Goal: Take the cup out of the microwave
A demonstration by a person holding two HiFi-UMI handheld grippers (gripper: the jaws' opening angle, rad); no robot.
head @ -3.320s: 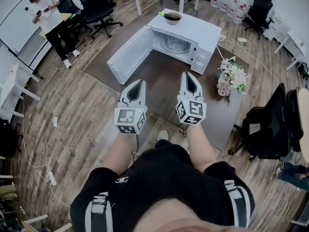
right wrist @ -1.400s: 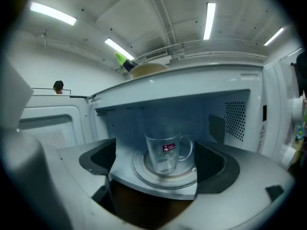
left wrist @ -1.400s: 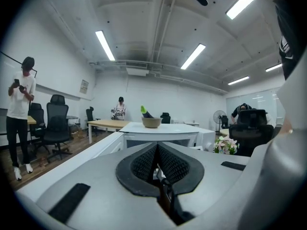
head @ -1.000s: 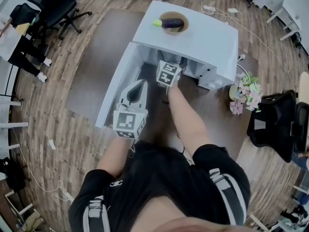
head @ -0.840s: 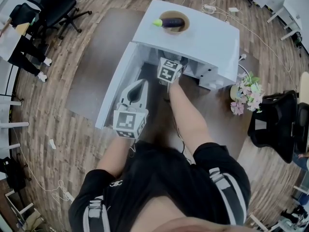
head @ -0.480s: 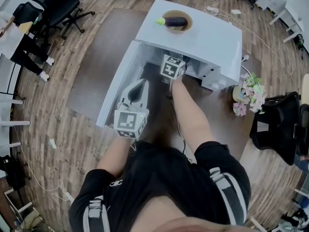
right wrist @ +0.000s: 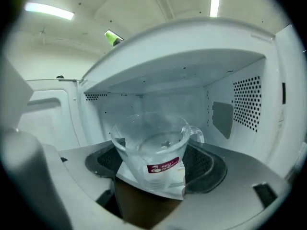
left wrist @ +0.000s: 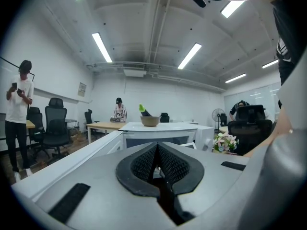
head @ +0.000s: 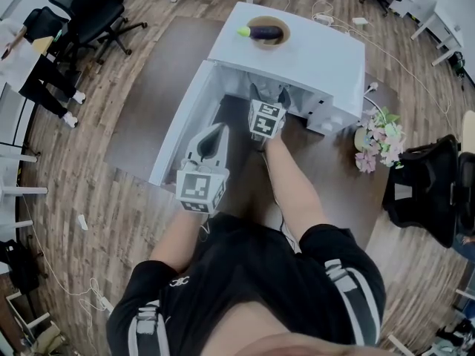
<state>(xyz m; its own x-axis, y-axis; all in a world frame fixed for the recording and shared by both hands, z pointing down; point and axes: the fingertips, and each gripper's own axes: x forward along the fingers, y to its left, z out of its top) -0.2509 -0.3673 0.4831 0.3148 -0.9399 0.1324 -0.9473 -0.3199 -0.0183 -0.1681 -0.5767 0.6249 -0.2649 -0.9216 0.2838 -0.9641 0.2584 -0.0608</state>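
Nearest the wearer, the left gripper (head: 217,129) hangs level beside the open door (head: 182,124). Its jaws are pressed together with nothing between them, as the left gripper view confirms. It appears parked there so that the opening is left free for the other hand.

Just beyond, the right gripper (head: 269,92) reaches into the mouth of the microwave (head: 304,50), which stands on a brown table (head: 148,102). Its jaws stand fairly wide because they span the body of the cup (right wrist: 152,150), a clear glass mug with a small red label. The ribbed pads (right wrist: 207,166) bear on its two sides. The cup stays upright and its handle points to the rear right, clear of the grip. The gripper tilts only slightly downward, which probably suits a low, straight pull outward.

Behind the cup lie the white cavity walls, the perforated side panel (right wrist: 247,102) and the ceiling, so the cup is at the front of the chamber and not yet out over the table.

Farthest back, a bowl (head: 268,33) holding an eggplant sits on the microwave's top, apart from the work.
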